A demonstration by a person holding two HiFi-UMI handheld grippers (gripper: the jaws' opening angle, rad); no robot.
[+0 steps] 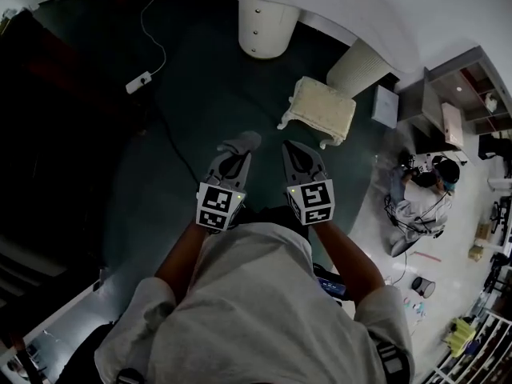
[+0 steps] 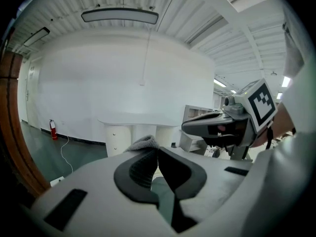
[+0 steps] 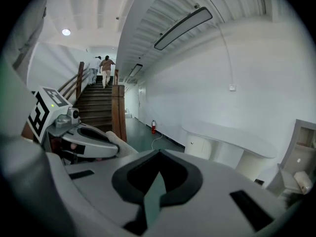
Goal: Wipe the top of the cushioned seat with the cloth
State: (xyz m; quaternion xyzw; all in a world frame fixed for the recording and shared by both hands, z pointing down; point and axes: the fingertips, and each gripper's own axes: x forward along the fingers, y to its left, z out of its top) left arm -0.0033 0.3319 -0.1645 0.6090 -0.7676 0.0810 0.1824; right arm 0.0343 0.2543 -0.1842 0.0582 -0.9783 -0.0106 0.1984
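Cloth (image 1: 241,142): grey, bunched, sticks out past the tips of the left gripper (image 1: 230,160), clamped tight between its jaws. Shows in the left gripper view as knitted fabric squeezed where the two jaws meet. Hangs in the air above the dark green floor (image 1: 144,166).

Far left on that floor: lies a white power strip (image 1: 138,82), thin cable trailing away toward the top of the head view. Further back, near the middle: stands a smooth white round pedestal (image 1: 264,26).

Just right of the left gripper: right gripper (image 1: 300,157), side by side with it, not touching, pointing the same way. Jaws pressed together, nothing between them.

Ahead and to the right of both: cushioned seat (image 1: 320,106), cream, on short curved legs. Stands on the green floor just beside a ribbed white column (image 1: 356,66), well apart from the cloth and from either gripper.

Right of the seat: small white box (image 1: 386,106), then a grey shelf unit (image 1: 456,94). Lower right, on paler flooring: person (image 1: 420,202) sitting low among cables.

Along the bottom of the head view: grey shirt (image 1: 256,310) of the one wearing the camera, both forearms reaching forward to the grippers.
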